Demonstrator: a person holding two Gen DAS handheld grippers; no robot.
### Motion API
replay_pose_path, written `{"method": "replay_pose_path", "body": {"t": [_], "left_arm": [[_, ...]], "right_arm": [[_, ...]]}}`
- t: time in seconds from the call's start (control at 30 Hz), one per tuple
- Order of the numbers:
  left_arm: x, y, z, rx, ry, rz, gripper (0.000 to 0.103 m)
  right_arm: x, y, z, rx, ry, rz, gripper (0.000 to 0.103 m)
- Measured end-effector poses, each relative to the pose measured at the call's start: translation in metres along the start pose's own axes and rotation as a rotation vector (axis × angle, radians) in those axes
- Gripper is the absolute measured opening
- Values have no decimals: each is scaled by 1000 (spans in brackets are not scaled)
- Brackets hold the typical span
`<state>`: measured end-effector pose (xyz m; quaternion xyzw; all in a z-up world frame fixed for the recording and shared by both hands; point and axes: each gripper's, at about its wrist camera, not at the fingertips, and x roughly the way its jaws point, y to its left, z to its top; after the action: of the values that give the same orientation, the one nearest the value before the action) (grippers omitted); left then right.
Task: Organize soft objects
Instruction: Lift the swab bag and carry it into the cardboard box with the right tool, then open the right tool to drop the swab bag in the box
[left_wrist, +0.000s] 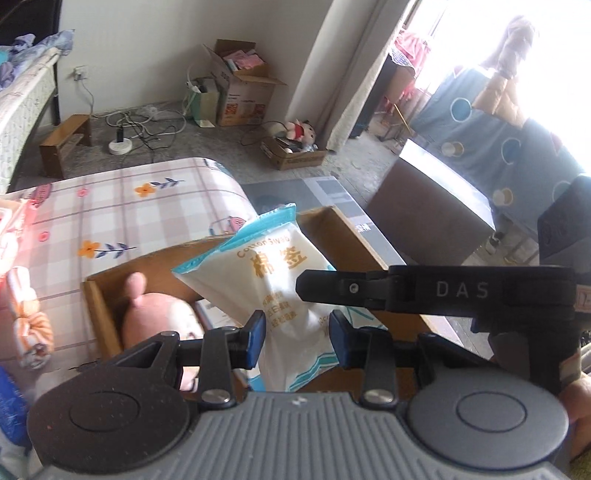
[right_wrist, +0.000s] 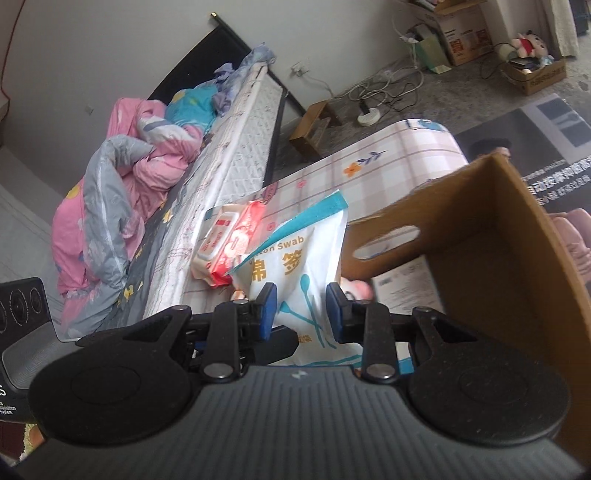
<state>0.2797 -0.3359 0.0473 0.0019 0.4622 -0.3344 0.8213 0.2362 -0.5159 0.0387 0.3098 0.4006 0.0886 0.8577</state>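
A white and teal cotton swab bag (left_wrist: 273, 280) is held by both grippers above an open cardboard box (left_wrist: 343, 236). My left gripper (left_wrist: 297, 334) is shut on the bag's lower part. My right gripper (right_wrist: 301, 310) is shut on the same bag (right_wrist: 295, 266); its finger (left_wrist: 332, 286) crosses the left wrist view from the right. A pink plush toy (left_wrist: 159, 317) lies inside the box. A red and white wipes pack (right_wrist: 229, 243) lies on the plaid cover behind the bag.
The box wall (right_wrist: 491, 236) stands close on the right. A plaid floral cover (left_wrist: 110, 218) lies under the box. An orange striped plush (left_wrist: 29, 325) lies at left. A bed with pink bedding (right_wrist: 122, 177) stands behind. Boxes and cables (left_wrist: 240, 92) sit on the floor.
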Motion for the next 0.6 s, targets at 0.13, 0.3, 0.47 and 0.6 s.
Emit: {"method": "replay_pose_path", "body": {"t": [0.13, 0.3, 0.47, 0.6], "left_arm": [[52, -17, -2, 35, 63, 28, 44], [89, -10, -9, 21, 146, 110, 48], [69, 2, -10, 12, 125, 135, 48], [28, 12, -4, 28, 69, 183, 49]], "right_arm": [[-7, -48, 0, 33, -33, -71, 30], [-2, -85, -5, 29, -44, -151, 30], [-4, -86, -8, 25, -51, -144, 30], [-10, -71, -9, 16, -41, -144, 30]]}}
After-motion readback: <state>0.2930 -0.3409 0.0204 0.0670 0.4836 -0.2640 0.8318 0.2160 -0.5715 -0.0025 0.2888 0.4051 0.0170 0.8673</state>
